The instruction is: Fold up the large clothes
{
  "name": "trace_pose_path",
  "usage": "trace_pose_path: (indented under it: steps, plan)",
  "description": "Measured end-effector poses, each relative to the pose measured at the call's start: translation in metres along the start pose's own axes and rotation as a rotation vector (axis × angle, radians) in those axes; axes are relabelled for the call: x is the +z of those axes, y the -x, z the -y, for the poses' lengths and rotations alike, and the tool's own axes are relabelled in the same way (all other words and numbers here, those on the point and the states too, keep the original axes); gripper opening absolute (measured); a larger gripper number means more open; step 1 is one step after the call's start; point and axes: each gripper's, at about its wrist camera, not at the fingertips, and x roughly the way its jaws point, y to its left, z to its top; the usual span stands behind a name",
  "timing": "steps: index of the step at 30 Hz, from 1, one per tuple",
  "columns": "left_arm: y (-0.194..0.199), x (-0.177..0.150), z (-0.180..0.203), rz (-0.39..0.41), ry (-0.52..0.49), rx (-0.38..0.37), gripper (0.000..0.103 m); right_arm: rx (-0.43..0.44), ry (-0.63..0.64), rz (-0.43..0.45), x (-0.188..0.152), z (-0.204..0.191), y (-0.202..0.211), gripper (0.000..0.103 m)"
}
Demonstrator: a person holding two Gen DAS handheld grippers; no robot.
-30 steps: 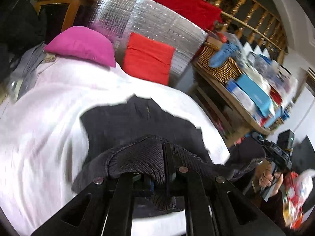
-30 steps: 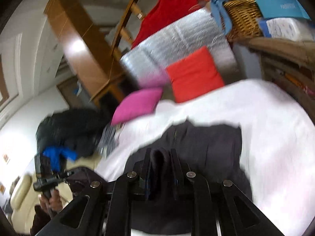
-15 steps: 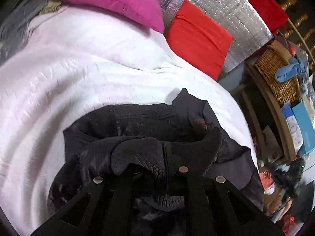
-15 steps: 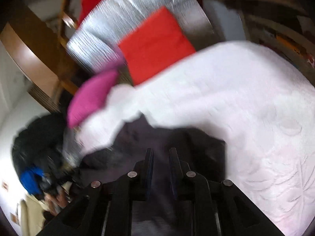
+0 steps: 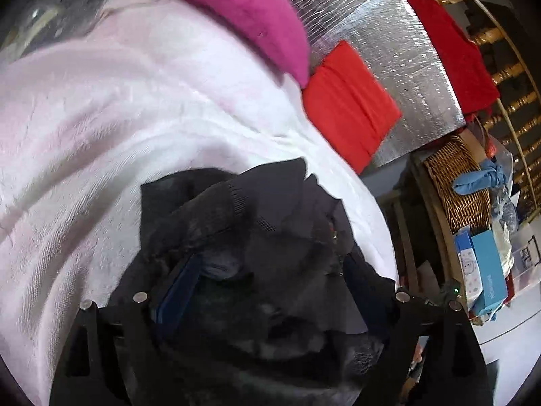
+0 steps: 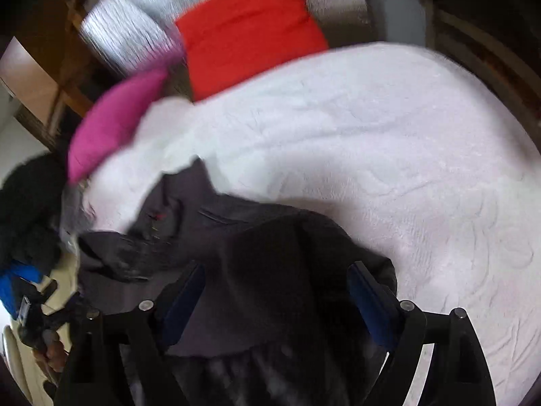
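Both wrist views, one moment. We see the dark jacket (image 5: 257, 243) lying in a loose heap on the white bedspread (image 5: 101, 128), at the near edge of the bed, with its ribbed hem turned up on top of the pile. A second ago we held a fold of that ribbed knit clamped in each tool; now the jaws of the left gripper (image 5: 267, 291) are opening, and its blue-padded fingers (image 5: 179, 287) stand well apart with cloth lying slack between them, pressed by neither pad. The right gripper (image 6: 274, 301) is opening in the same way: dark cloth lies between its fingers (image 6: 368, 297), and we see nothing pinched. The garment, which earlier lay flatter and further out on the bedspread, is now bunched on itself close under both tools.

We read this as the release that ends one fold: the lower edge has been carried over and dropped. The result looks rumpled rather than flat, so we judge the task only partly done; smoothing and a further fold are likely needed. The pink cushion (image 5: 243, 17) and red cushion (image 5: 348, 108) sit at the far end, well apart from the jacket.
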Motion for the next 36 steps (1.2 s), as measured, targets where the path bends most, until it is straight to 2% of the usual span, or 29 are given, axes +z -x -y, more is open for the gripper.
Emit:
trace_pose_path:
  steps: [1, 3, 7, 9, 11, 13, 15, 17, 18, 19, 21, 25, 27, 29, 30, 31, 34, 35, 36]
  plan:
    - [-0.001, 0.002, -0.005, -0.001, 0.024, -0.009, 0.087, 0.012, -0.003, -0.042, 0.001, 0.000, -0.008, 0.075]
    - [0.005, 0.008, -0.015, 0.016, 0.061, -0.015, 0.087, 0.007, 0.030, -0.106, -0.002, -0.008, -0.017, 0.065]
    - [0.020, 0.014, -0.013, 0.065, 0.038, 0.027, 0.087, -0.038, 0.180, -0.086, -0.019, -0.032, -0.001, 0.065]
    - [0.020, 0.014, -0.008, 0.069, -0.011, 0.095, 0.087, -0.067, 0.204, -0.103, -0.025, -0.033, -0.004, 0.066]
    - [0.010, 0.012, -0.009, 0.030, -0.034, 0.120, 0.088, -0.071, 0.186, -0.138, -0.027, -0.027, -0.013, 0.069]
    - [-0.006, 0.008, -0.013, -0.050, -0.038, 0.126, 0.088, -0.066, 0.154, -0.132, -0.028, -0.022, -0.014, 0.070]
    - [-0.020, 0.005, -0.010, -0.108, -0.105, 0.215, 0.087, -0.081, 0.167, -0.117, -0.030, -0.025, -0.012, 0.066]
    - [-0.023, 0.002, -0.006, -0.108, -0.148, 0.254, 0.081, -0.104, 0.194, -0.102, -0.034, -0.032, -0.008, 0.045]
    - [-0.019, 0.001, -0.002, -0.094, -0.164, 0.266, 0.069, -0.135, 0.213, -0.086, -0.035, -0.036, -0.003, 0.027]
    - [-0.016, 0.001, 0.003, -0.076, -0.193, 0.283, 0.056, -0.170, 0.230, -0.063, -0.036, -0.040, 0.003, 0.023]
    - [-0.009, -0.001, 0.012, -0.042, -0.241, 0.308, 0.039, -0.198, 0.259, -0.020, -0.038, -0.048, 0.016, 0.020]
    - [0.003, 0.001, 0.025, 0.013, -0.275, 0.268, 0.023, -0.243, 0.317, 0.086, -0.035, -0.066, 0.042, 0.019]
    - [0.010, 0.003, 0.036, 0.041, -0.335, 0.280, 0.025, -0.258, 0.336, 0.136, -0.031, -0.073, 0.052, 0.018]
    - [0.007, 0.003, 0.042, 0.061, -0.385, 0.341, 0.037, -0.278, 0.350, 0.188, -0.024, -0.080, 0.060, 0.018]
    - [0.003, 0.003, 0.042, 0.077, -0.403, 0.389, 0.048, -0.281, 0.351, 0.201, -0.021, -0.081, 0.062, 0.018]
    - [-0.001, 0.003, 0.041, 0.079, -0.409, 0.404, 0.052, -0.281, 0.346, 0.211, -0.018, -0.080, 0.062, 0.018]
    - [-0.012, 0.005, 0.031, 0.044, -0.384, 0.368, 0.051, -0.287, 0.293, 0.179, -0.015, -0.064, 0.039, 0.018]
    - [-0.013, 0.005, 0.030, 0.054, -0.379, 0.360, 0.046, -0.292, 0.284, 0.165, -0.016, -0.062, 0.034, 0.018]
    - [-0.012, 0.006, 0.029, 0.076, -0.380, 0.365, 0.025, -0.289, 0.268, 0.145, -0.018, -0.056, 0.025, 0.018]
